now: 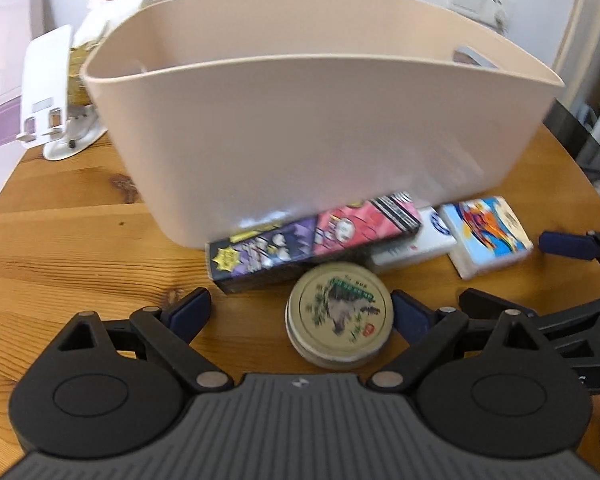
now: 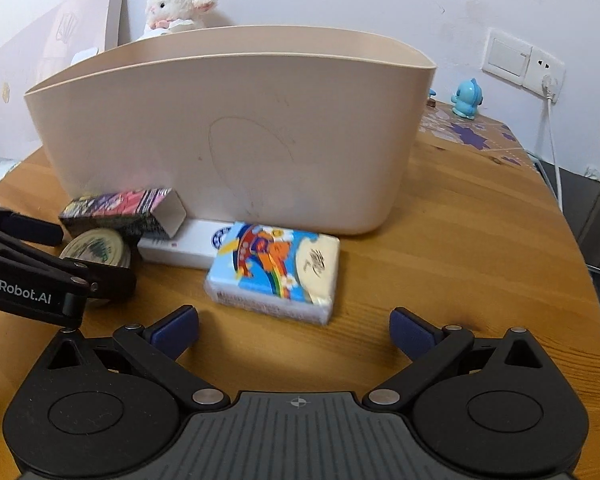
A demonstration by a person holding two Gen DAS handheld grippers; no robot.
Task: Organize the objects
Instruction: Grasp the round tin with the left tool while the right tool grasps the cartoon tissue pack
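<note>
One beige bin (image 2: 228,128) on wooden tabletop (image 2: 440,264). Only right view shows blue figurine (image 2: 465,98); only left view shows white device (image 1: 46,92). Four items at the bin's near side: patterned carton (image 1: 312,236), tissue pack (image 2: 276,266), white box (image 2: 180,248), round tin (image 1: 340,314). Left tongs (image 1: 300,314) wide open around the tin, right pad touching or nearly touching it. Right tongs (image 2: 294,328) wide open, empty, near tissue pack.

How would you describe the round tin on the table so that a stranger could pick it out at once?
Start at the big beige bin on the wooden table. Against its front wall lie a long comic-print box, a white box and a tissue pack. The tin lies just in front of the long box: the only round, flat thing there, with a drawing on its lid.
</note>
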